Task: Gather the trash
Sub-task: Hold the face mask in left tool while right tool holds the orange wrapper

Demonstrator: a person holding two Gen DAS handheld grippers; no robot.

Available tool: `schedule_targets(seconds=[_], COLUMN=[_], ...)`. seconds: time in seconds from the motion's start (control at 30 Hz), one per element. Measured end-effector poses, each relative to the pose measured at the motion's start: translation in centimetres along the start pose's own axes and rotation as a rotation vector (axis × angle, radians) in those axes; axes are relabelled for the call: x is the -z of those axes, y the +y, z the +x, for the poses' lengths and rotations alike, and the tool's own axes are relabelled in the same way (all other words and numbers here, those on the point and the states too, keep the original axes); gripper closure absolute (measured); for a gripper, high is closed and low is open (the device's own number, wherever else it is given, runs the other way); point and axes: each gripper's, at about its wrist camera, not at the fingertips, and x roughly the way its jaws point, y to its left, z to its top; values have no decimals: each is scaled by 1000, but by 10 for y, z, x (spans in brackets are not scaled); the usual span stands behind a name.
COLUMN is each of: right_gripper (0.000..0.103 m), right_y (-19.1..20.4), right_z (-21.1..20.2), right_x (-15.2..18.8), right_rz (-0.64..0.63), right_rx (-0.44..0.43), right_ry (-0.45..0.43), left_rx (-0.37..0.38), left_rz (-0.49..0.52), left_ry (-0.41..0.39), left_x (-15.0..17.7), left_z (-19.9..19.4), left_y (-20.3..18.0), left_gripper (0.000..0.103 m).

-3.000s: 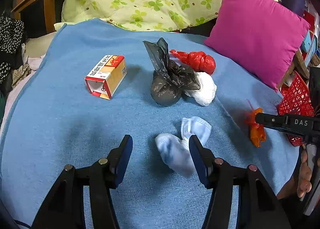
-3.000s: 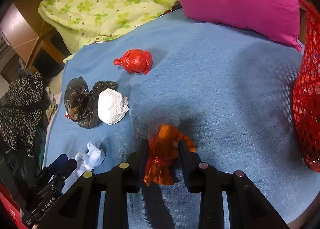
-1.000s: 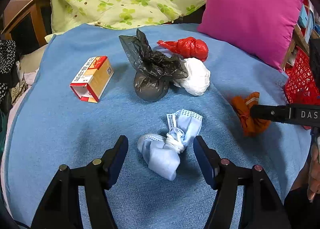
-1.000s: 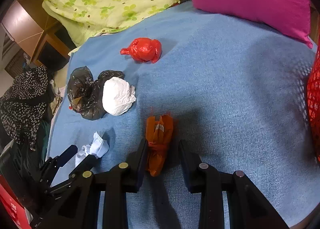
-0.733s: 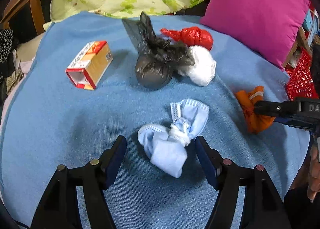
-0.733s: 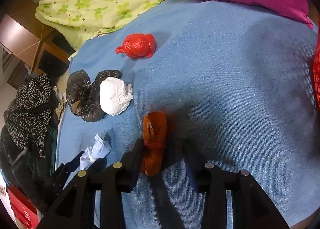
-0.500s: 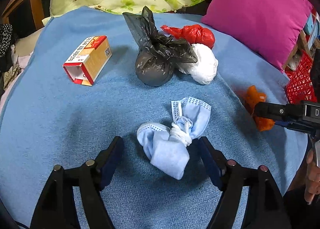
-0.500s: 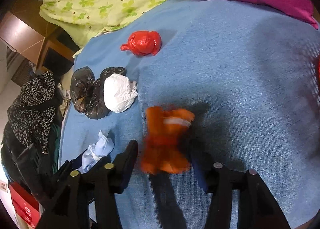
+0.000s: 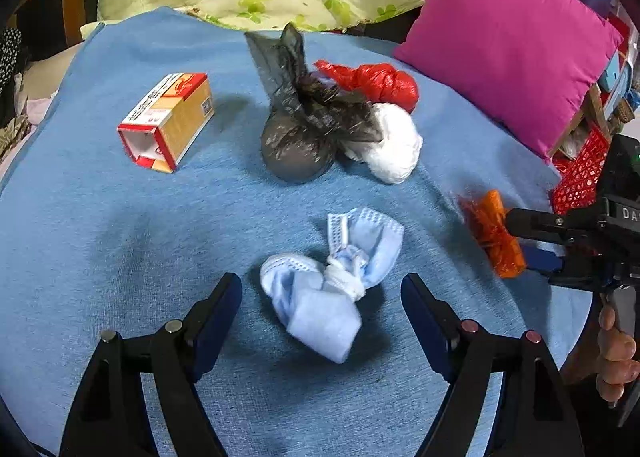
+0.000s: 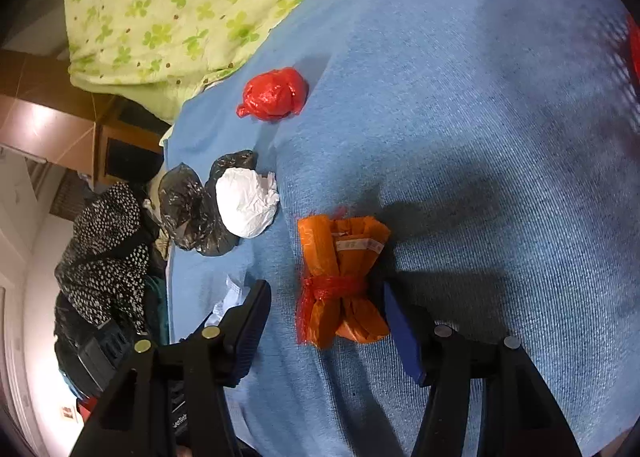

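— Claws? 
— Left claw [image 9: 321, 293] gapes around my mask [image 9: 328, 289], mid-bed [image 9: 80, 217]; right claw [image 10: 326, 311] gapes around the orange bundle [image 10: 340, 281].
— Touching? 
— I can't tell.

Blue-covered bed [image 9: 80, 225], knotted mask [image 9: 332, 293], tied bags [image 9: 300, 129], carton [image 9: 166, 121]

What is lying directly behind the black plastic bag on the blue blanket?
Behind the black plastic bag lie a knotted red bag and a white bag that touches it. The black bag covers part of each; their contents cannot be seen.
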Motion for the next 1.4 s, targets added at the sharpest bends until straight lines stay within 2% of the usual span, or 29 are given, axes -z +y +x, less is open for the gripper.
schedule_targets(seconds=[0.17,0.27,0.33,0.47,0.63,0.93,1.4], right_gripper=[42,43,48,64,68,68,68], right_y=[8,15,21,24,24,37,47], right_z=[-1,0,2,4,3,-10,-14], right_x=[3,5,8,8,8,13,17], right_rz=[-33,-79,-114,-141,-177,-248,-297], right_rx=[42,90,142,200,223,253,270], right_ry=[-20,-37,-52,-67,-80,-154,-189], left_rx=[6,8,6,4,9,27,33], left_rz=[11,13,15,17,10,-27,-7], left_ry=[-2,10,9,2,-10,-56,-99], left_x=[0,0,-2,-2,-1,-3,-3], left_z=[0,2,7,8,7,-8,-24], left_y=[-5,-4,-6,-6,-5,-1,-6], left_gripper=[23,39,40,43,47,51,51])
